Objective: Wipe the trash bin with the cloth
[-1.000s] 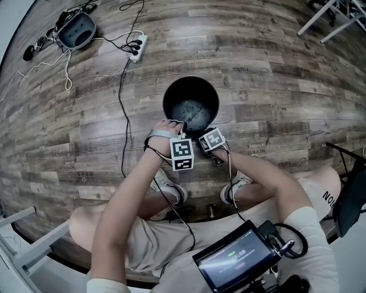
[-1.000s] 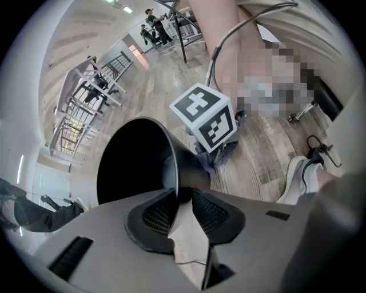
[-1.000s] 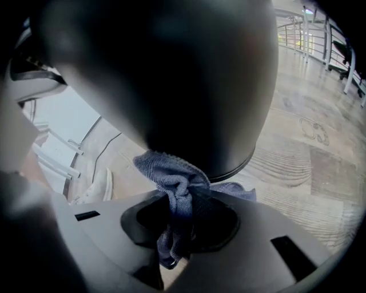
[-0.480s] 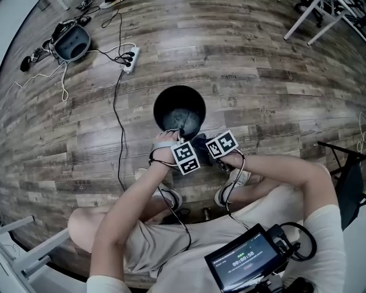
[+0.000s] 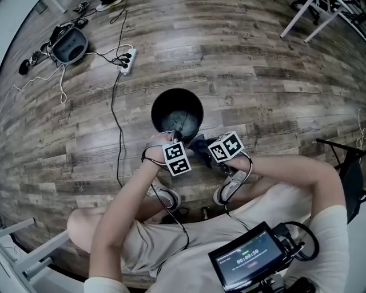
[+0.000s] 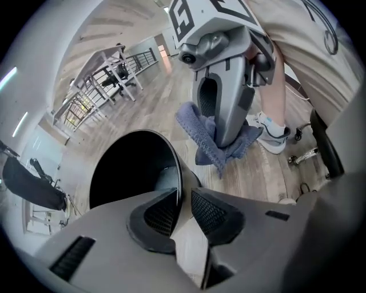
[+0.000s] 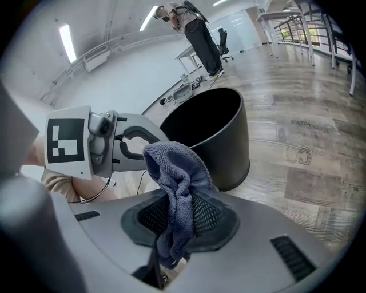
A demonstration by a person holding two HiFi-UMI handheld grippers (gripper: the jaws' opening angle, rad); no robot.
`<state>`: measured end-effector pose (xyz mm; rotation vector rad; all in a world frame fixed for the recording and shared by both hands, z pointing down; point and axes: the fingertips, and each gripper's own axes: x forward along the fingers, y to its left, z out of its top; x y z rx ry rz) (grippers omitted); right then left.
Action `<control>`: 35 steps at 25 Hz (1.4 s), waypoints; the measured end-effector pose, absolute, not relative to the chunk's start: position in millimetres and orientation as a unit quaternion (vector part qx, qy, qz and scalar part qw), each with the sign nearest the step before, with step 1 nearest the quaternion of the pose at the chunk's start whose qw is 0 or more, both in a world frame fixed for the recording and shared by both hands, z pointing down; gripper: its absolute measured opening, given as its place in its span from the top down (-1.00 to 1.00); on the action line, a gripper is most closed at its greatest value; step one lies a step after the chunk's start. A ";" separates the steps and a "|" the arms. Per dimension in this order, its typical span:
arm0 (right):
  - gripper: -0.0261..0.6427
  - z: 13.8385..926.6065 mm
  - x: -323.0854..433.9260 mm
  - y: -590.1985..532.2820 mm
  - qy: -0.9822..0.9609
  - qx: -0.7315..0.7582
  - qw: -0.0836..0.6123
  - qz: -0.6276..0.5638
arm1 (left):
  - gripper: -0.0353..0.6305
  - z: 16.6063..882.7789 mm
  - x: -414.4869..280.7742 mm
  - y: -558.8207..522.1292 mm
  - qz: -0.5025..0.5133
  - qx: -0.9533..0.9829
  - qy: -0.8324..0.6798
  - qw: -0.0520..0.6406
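The black trash bin (image 5: 177, 113) stands upright on the wooden floor in front of my feet. My left gripper (image 5: 171, 137) is at its near rim; in the left gripper view the jaws (image 6: 182, 201) pinch the thin rim of the bin (image 6: 137, 171). My right gripper (image 5: 209, 150) is just right of the bin, a little off its near side, shut on a dark blue cloth (image 5: 199, 145). In the right gripper view the cloth (image 7: 174, 189) bunches up between the jaws, with the bin (image 7: 211, 134) behind it and the left gripper (image 7: 123, 143) to the left.
A white power strip (image 5: 127, 57) and a black cable (image 5: 116, 120) lie left of the bin. A grey device (image 5: 68, 43) sits far left. White table legs (image 5: 306, 17) are at top right, a black chair (image 5: 349, 183) at right. My shoes (image 5: 166, 197) are close below.
My right gripper has drawn back from the bin's rim to the right, and the cloth now shows beside the bin. The left gripper has stayed on the rim.
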<state>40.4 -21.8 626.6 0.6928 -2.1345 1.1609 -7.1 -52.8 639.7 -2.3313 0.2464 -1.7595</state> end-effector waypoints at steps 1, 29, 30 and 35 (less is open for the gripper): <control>0.68 625.5 37.9 -22.1 -0.806 0.262 0.301 0.438 | 0.63 637.3 -7.1 -53.2 -0.596 -0.791 0.086 0.111; 0.68 651.6 -12.5 -54.3 -0.782 0.313 0.268 0.468 | 0.60 655.4 -44.7 -63.9 -0.621 -0.729 -0.014 0.287; 0.68 654.6 -11.4 -54.9 -0.778 0.315 0.266 0.473 | 0.61 655.7 -44.6 -63.5 -0.619 -0.730 -0.017 0.287; 0.68 680.8 -3.5 -63.3 -0.771 0.334 0.270 0.471 | 0.63 655.2 -43.9 -63.7 -0.610 -0.741 -0.015 0.282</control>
